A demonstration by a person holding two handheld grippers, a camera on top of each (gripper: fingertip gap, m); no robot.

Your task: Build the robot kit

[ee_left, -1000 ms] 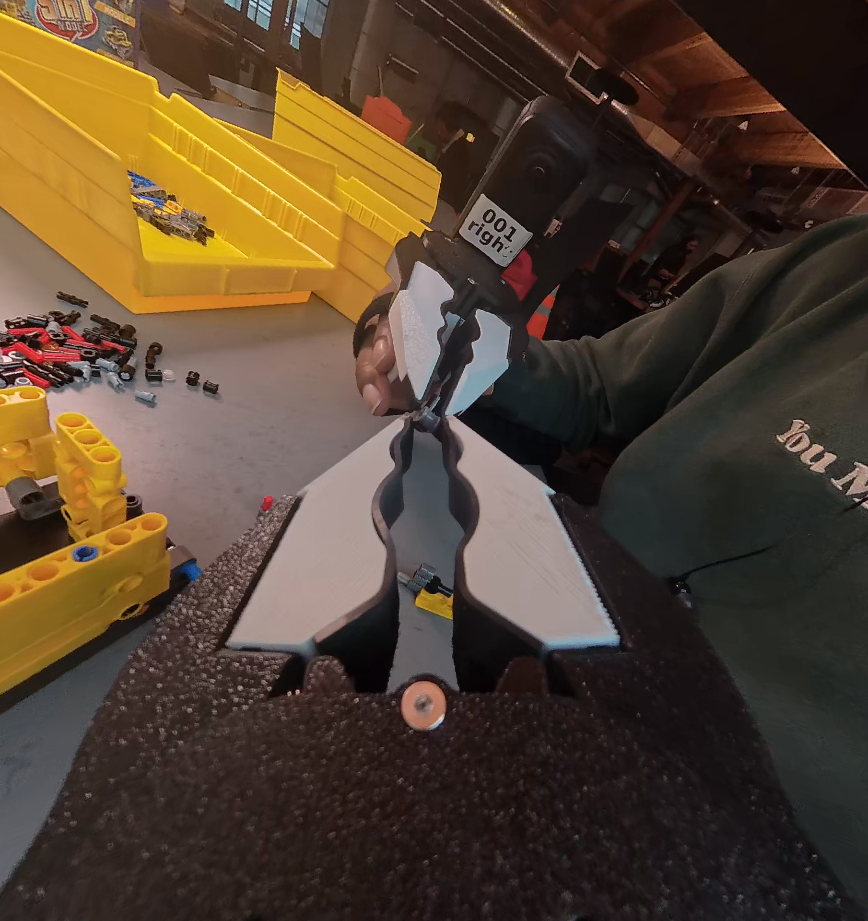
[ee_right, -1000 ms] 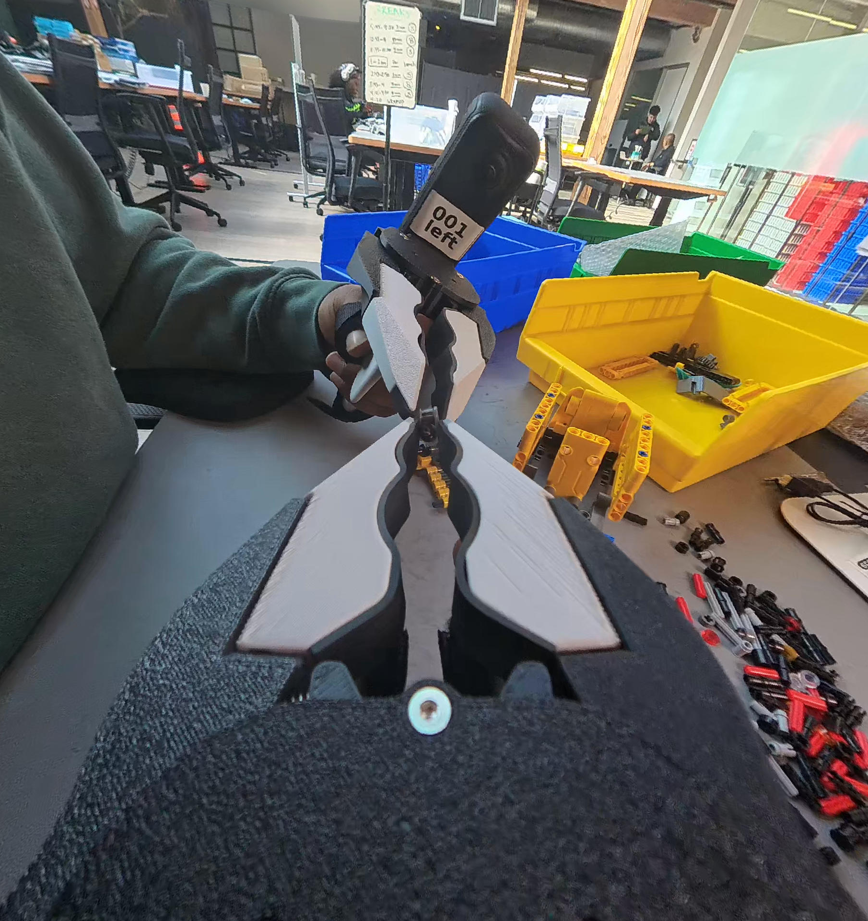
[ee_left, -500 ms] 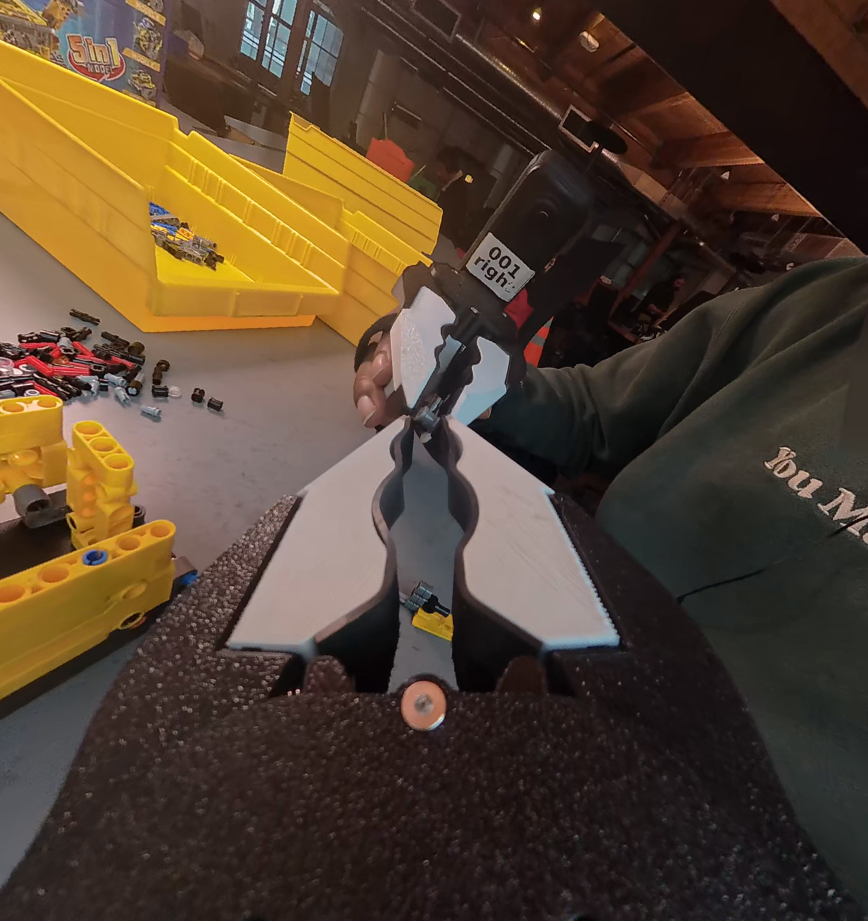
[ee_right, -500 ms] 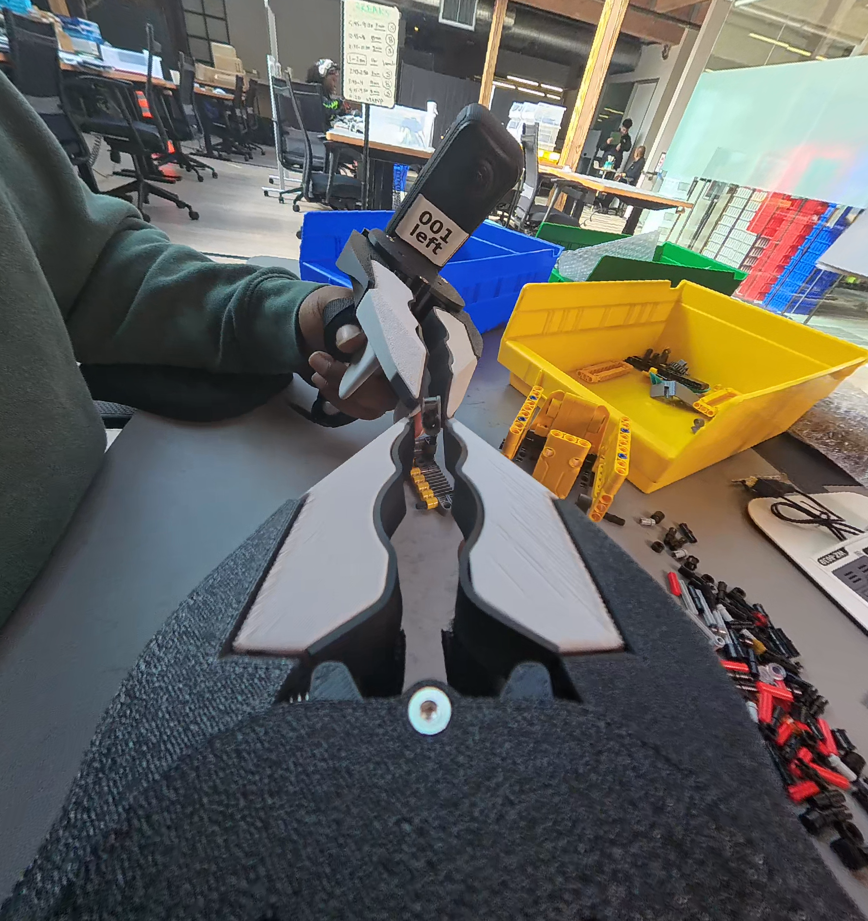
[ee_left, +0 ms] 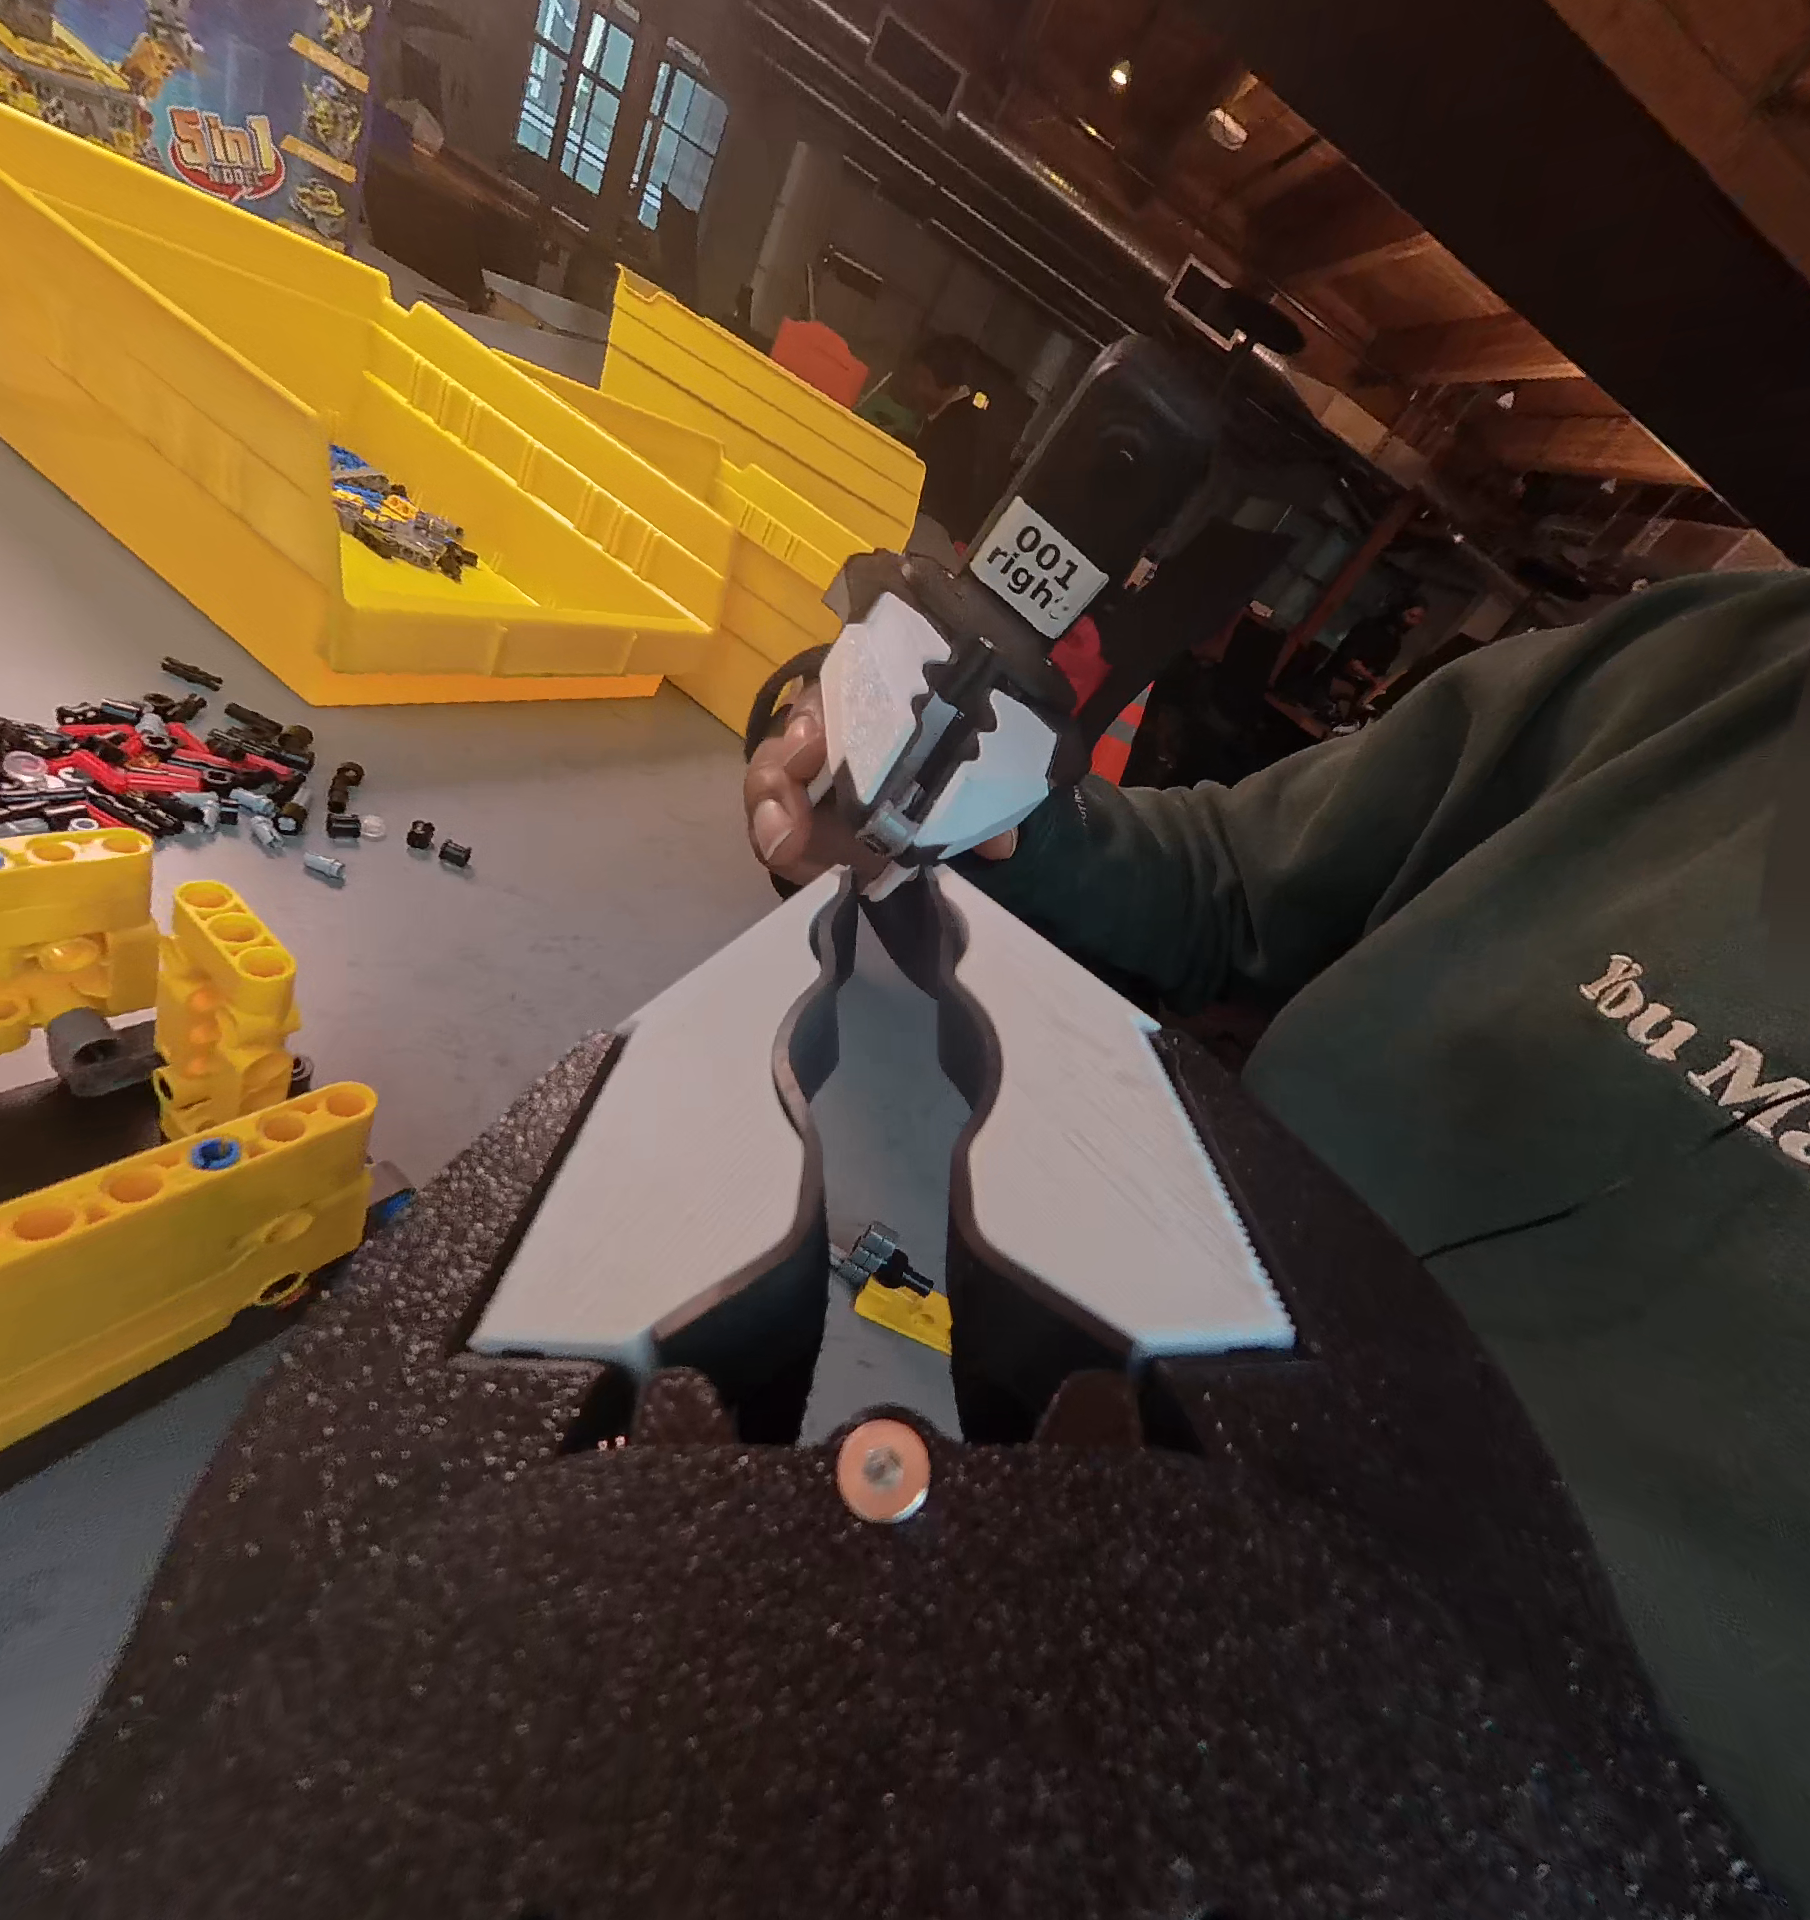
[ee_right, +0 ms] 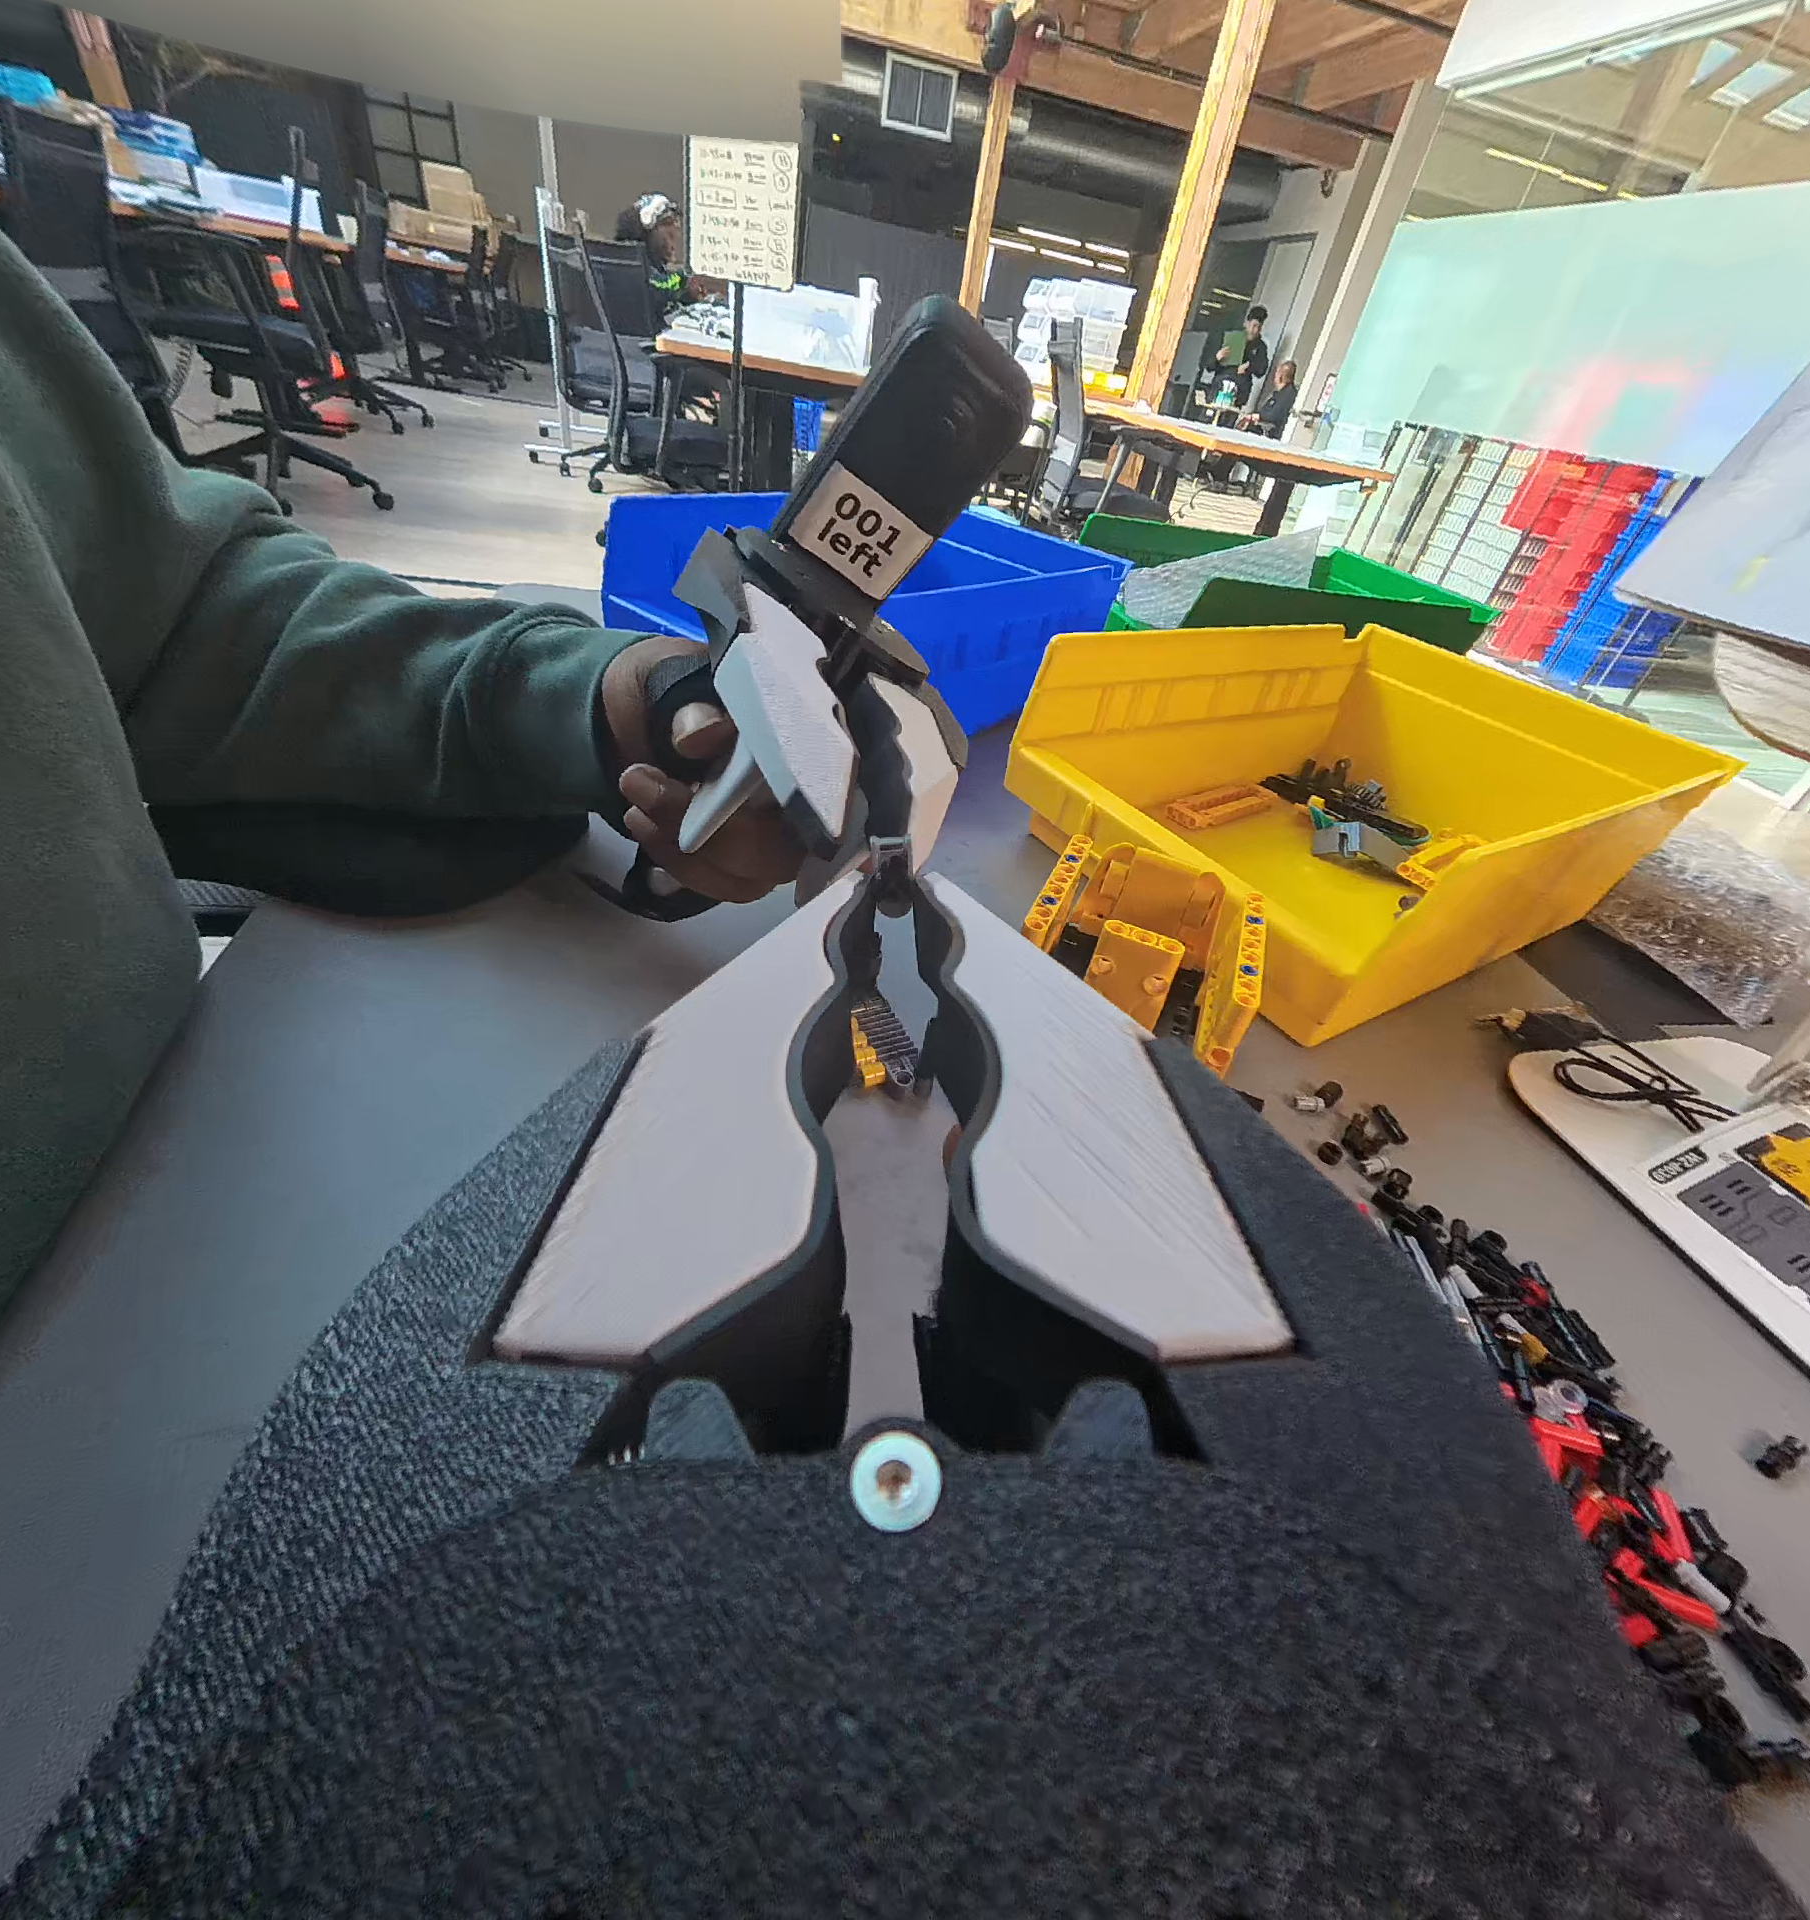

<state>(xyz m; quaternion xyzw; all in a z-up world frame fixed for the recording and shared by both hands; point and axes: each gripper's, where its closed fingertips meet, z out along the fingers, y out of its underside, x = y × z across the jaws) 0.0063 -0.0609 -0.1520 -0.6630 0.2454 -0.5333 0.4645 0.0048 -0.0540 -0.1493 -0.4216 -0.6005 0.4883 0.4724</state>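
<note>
Two handheld grippers meet tip to tip above grey table (ee_right: 381, 1049). Left gripper (ee_left: 885, 899) pinched together at tips, right gripper (ee_right: 888, 896) likewise; small grey piece (ee_right: 888, 854) sits where tips meet, holder unclear. Small yellow-grey assembly (ee_right: 885, 1049) on table below. Yellow bin (ee_right: 1368, 821) and loose parts (ee_right: 1607, 1455) near.

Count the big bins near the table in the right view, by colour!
Blue bin: 1
Green bin: 1
Yellow bin: 1
Total: 3
</note>
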